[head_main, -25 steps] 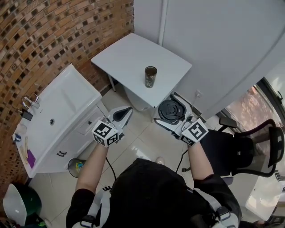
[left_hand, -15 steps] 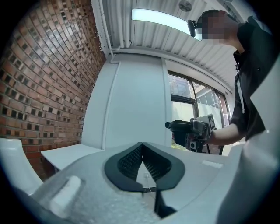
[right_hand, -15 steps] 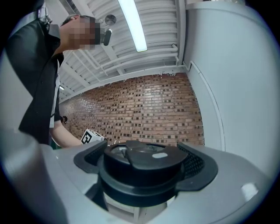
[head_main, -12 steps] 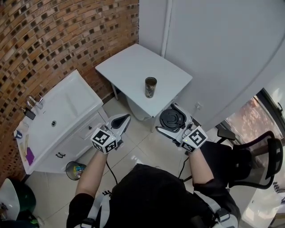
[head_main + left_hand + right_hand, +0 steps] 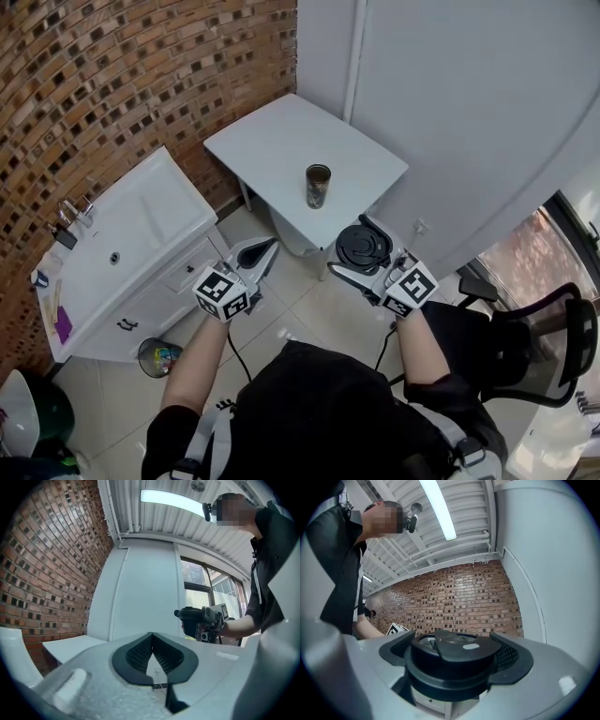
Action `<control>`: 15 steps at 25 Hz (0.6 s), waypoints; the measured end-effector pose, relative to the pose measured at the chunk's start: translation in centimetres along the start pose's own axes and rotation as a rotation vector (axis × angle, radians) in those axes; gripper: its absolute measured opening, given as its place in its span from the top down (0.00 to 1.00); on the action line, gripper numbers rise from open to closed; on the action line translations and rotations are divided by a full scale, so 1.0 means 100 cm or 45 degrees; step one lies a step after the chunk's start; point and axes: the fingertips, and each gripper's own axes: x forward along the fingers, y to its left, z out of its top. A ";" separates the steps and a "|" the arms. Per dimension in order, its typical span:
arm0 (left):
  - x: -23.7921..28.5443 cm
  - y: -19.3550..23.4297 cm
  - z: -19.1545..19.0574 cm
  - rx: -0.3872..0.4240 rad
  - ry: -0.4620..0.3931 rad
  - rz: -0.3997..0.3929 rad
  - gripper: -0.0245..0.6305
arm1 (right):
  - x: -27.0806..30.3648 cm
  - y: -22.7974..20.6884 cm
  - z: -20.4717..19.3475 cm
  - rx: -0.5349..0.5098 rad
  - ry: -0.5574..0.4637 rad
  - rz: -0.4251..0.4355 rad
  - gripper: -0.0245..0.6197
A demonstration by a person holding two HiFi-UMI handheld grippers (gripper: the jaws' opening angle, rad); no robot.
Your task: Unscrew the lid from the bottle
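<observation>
The bottle [image 5: 318, 185], a metal tumbler with a dark pattern, stands upright and open-topped on the small white table [image 5: 272, 141]. Its black round lid [image 5: 364, 246] is off the bottle, and my right gripper [image 5: 349, 247] is shut on it in the air just in front of the table's near corner. In the right gripper view the lid [image 5: 452, 660] fills the space between both pads. My left gripper [image 5: 267, 247] hovers to the left of it, shut and empty, its pads meeting [image 5: 152, 637]. The left gripper view also shows the lid [image 5: 193, 620] held off to the right.
A white sink cabinet [image 5: 131, 225] stands at the left along the brick wall [image 5: 112, 75]. A small bin [image 5: 157, 356] sits on the tiled floor beside it. A black office chair [image 5: 548, 342] is at the right. White wall panels rise behind the table.
My right gripper has drifted slightly closer to the table with the lid still in it. The left gripper has hardly moved.
</observation>
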 end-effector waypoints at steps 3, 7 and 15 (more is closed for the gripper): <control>0.003 0.002 -0.001 0.014 0.016 0.001 0.96 | 0.000 -0.003 0.000 0.002 0.002 0.011 0.19; 0.006 0.004 0.000 0.021 0.016 0.006 0.96 | 0.000 -0.007 -0.001 0.008 0.005 0.019 0.19; 0.008 0.004 -0.006 0.017 0.034 0.008 0.96 | 0.002 -0.011 -0.005 0.023 -0.003 0.029 0.19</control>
